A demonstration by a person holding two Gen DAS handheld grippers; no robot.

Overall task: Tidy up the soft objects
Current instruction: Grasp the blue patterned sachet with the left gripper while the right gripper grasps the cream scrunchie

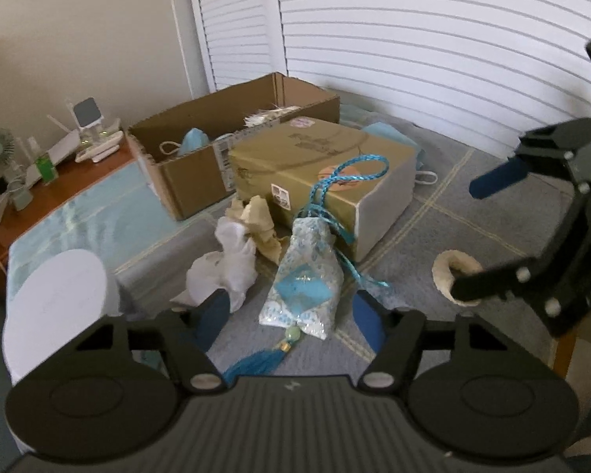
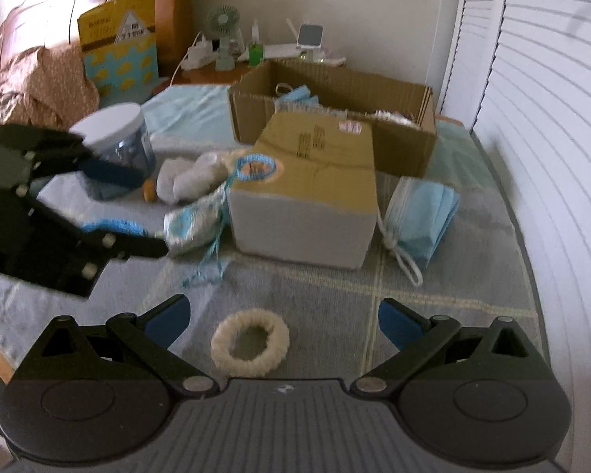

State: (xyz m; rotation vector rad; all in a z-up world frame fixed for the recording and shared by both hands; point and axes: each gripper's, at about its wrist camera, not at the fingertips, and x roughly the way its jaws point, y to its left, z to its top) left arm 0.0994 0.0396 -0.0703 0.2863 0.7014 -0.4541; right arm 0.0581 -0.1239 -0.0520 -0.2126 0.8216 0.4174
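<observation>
Item: blue-patterned sachet [image 1: 304, 276], being framed at centre of the left wrist view between the spread fingers of the left gripper [image 1: 291, 311], which is being held wide open with nothing gripped; long axis is being shown running from lower centre toward upper centre, cord end resting against the closed box [image 1: 323, 165]. Cream fuzzy ring [image 2: 250, 342] is being framed low centre under the right gripper [image 2: 281, 321], likewise wide open and unladen

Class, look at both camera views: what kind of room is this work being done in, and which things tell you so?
Most likely a bedroom. A wooden headboard stands behind the grey bedcover, a bedside table holds a small fan, and louvred doors run alongside.
</observation>
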